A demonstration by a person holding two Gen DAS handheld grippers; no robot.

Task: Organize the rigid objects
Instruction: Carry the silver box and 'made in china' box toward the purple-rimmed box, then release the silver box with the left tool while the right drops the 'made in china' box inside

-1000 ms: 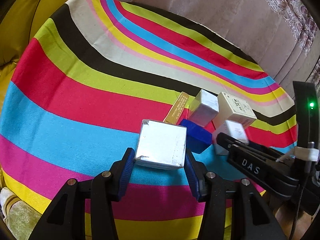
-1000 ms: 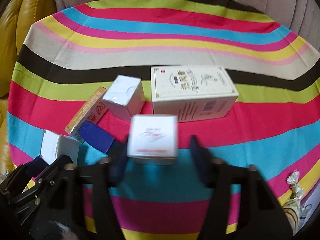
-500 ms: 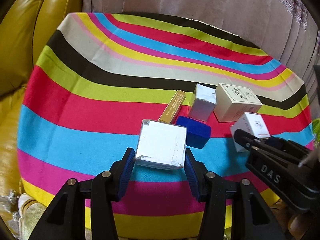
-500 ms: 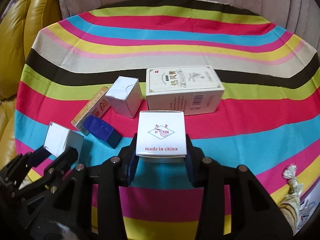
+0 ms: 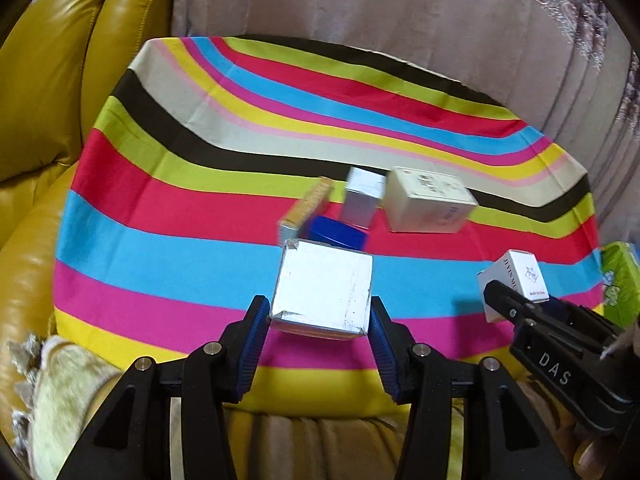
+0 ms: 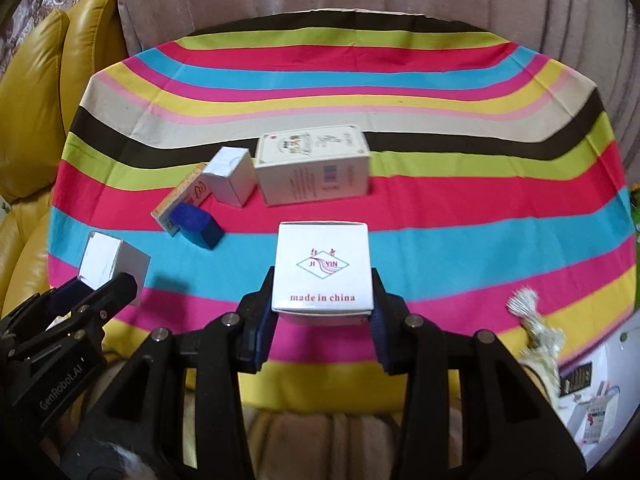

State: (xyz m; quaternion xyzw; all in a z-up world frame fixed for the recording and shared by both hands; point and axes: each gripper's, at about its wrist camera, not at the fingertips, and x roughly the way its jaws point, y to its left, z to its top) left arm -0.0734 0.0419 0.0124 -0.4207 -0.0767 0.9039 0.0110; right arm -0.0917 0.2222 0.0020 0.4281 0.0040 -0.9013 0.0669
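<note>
- left gripper (image 5: 320, 316): matte black frame, two angled arms, ribbed blue pads (image 5: 252, 344) on the inner faces
- round silver screws along each arm
- white "genrobot.ai" lettering on its side, seen from the right wrist view
- right gripper (image 6: 322, 312): same black build, dark blue pads (image 6: 266, 332), silver screws
- white "das" lettering on its side, seen from the left wrist view
</note>
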